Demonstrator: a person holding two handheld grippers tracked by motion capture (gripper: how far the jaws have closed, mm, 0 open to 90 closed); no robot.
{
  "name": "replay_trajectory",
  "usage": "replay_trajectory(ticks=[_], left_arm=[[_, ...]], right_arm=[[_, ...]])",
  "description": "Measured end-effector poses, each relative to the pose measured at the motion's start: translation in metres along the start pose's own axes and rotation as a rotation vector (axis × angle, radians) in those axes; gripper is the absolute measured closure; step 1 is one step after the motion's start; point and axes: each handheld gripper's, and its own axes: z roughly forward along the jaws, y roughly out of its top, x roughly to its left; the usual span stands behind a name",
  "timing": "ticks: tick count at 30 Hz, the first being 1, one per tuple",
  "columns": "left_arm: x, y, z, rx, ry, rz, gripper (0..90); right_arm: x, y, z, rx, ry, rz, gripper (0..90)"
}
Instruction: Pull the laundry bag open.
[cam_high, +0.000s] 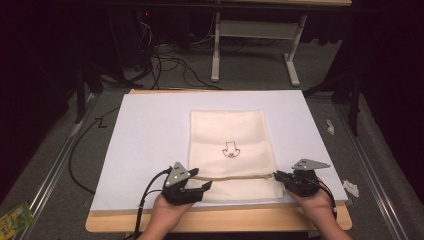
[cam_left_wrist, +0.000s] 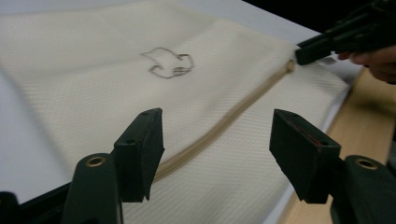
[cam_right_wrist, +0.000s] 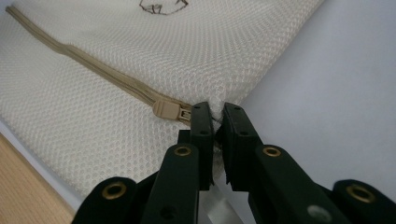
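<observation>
1. While the zip remains closed along its whole visible run, the work stands at its opening stage: both tools are in place and the pull has yet to travel.
2. Near right: right gripper (cam_right_wrist: 214, 122), jaws pressed nearly together on the pull tab of the tan zip slider (cam_right_wrist: 166, 110), at the right edge of the bag. Grip appears made; judged ready to draw the slider leftward.
3. Near left: left gripper (cam_left_wrist: 217, 140), jaws spread wide, nothing between them, poised over the left end of the zipper (cam_left_wrist: 219, 128). No hold on the fabric yet; pinning that end is judged the outstanding step before pulling.
4. Middle: cream mesh laundry bag (cam_high: 231, 135), lying flat, zip running left to right across its near part, a small printed outline figure (cam_high: 230, 149) at centre.
5. Beneath: white sheet (cam_high: 145, 130) covering a wooden table (cam_high: 215, 220), bag set centrally toward the near edge.
6. Far: floor with cables and a white table frame (cam_high: 255, 30), untouched by the work.
</observation>
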Motion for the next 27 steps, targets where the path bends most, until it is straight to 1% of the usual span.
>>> replay_trajectory(ticks=[1,3,4,7,8,9,10,11,12,13,14,15,16,19,20,23,24,26,27], left_arm=[[0.000,0.000,0.000,0.000,0.000,0.000,36.2],[-0.010,0.003,0.015,0.032,-0.023,0.015,36.6],[-0.018,0.005,0.030,0.051,-0.037,0.027,37.7],[-0.028,0.012,0.052,0.056,-0.064,0.023,40.7],[-0.028,0.012,0.052,0.056,-0.064,0.023,41.6],[-0.034,0.017,0.065,0.050,-0.082,0.024,43.4],[-0.037,0.020,0.071,0.046,-0.099,0.021,46.0],[-0.041,0.023,0.077,0.040,-0.107,0.017,47.6],[-0.041,0.023,0.077,0.040,-0.107,0.017,48.2],[-0.047,0.027,0.090,0.040,-0.131,0.005,49.1],[-0.050,0.028,0.096,0.042,-0.136,-0.002,49.7],[-0.050,0.028,0.096,0.042,-0.136,-0.002,50.5],[-0.055,0.030,0.108,0.054,-0.133,-0.004,51.5],[-0.062,0.031,0.124,0.063,-0.125,-0.009,55.1],[-0.063,0.031,0.128,0.058,-0.124,-0.016,55.3],[-0.066,0.031,0.138,0.051,-0.123,-0.045,61.2],[-0.066,0.031,0.138,0.051,-0.123,-0.045,62.8],[-0.069,0.032,0.144,0.048,-0.125,-0.061,65.9],[-0.070,0.032,0.146,0.044,-0.118,-0.062,67.6]], right_arm=[[0.000,0.000,0.000,0.000,0.000,0.000,85.0],[0.001,0.003,-0.003,-0.025,0.000,-0.001,85.2],[0.002,0.005,-0.005,-0.042,0.002,-0.014,85.2],[0.003,0.007,-0.008,-0.066,0.001,-0.015,85.2],[0.003,0.007,-0.008,-0.066,0.001,-0.015,85.2],[0.004,0.008,-0.009,-0.078,-0.001,-0.013,85.2],[0.004,0.009,-0.010,-0.082,-0.001,-0.014,85.2],[0.004,0.009,-0.010,-0.089,-0.002,-0.018,85.1],[0.004,0.009,-0.010,-0.089,-0.002,-0.018,85.1],[0.005,0.009,-0.011,-0.099,-0.005,-0.031,85.1],[0.006,0.009,-0.011,-0.097,-0.008,-0.031,85.1],[0.007,0.009,-0.011,-0.095,-0.007,-0.032,85.1],[0.007,0.009,-0.011,-0.095,-0.005,-0.033,85.1],[0.007,0.010,-0.010,-0.093,0.005,-0.033,85.0],[0.007,0.009,-0.010,-0.089,0.010,-0.029,85.0],[0.008,0.009,-0.010,-0.089,0.012,-0.038,85.1],[0.008,0.009,-0.010,-0.091,0.014,-0.039,85.0],[0.008,0.009,-0.011,-0.094,0.017,-0.034,85.0],[0.008,0.010,-0.011,-0.097,0.018,-0.034,85.1]])
